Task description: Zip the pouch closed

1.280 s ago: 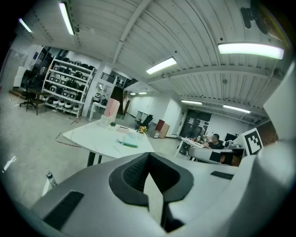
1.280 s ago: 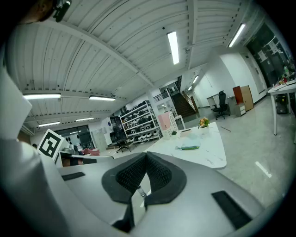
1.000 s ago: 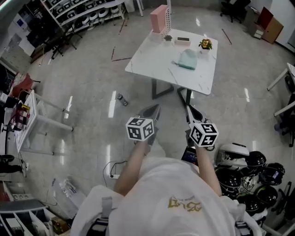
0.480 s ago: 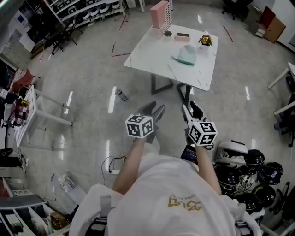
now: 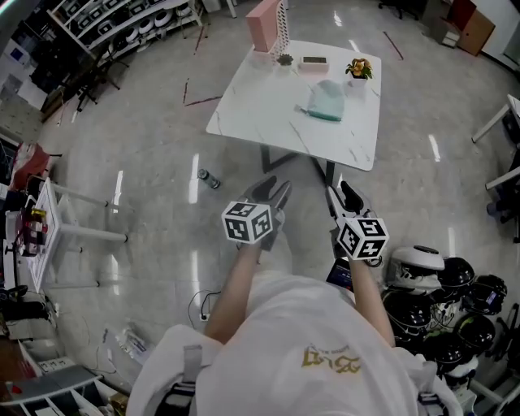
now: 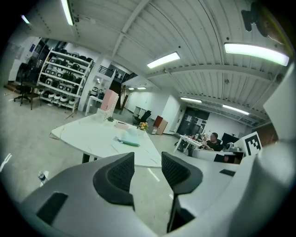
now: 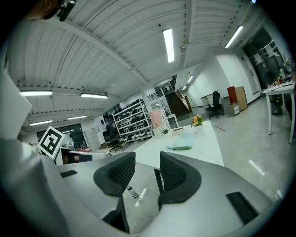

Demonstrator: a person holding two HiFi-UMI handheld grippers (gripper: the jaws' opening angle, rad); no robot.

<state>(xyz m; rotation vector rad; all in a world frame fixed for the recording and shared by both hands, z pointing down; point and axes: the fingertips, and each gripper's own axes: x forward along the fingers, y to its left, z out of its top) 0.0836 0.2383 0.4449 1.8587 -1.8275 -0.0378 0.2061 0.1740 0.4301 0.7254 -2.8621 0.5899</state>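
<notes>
Not started: left tool and right tool just opened, jaws apart, empty; pouch well ahead on surface, zipping all left.

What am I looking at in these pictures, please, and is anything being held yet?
There is no robot here: a person carries a hand-held tool in each hand, and each tool ends in two-jaw tongs. The head view comes from a camera on the person's head, looking down. In it the left tongs and right tongs reach forward, each bearing a marker cube. The two gripper views come from cameras riding on the tools, looking along the jaws.

Ahead stands a white table with a teal pouch, a pink box, a small plant and a flat tray.

Both tongs are open, having just swung apart, the left then easing in slightly. Nothing is between them, and the pouch lies untouched.
</notes>
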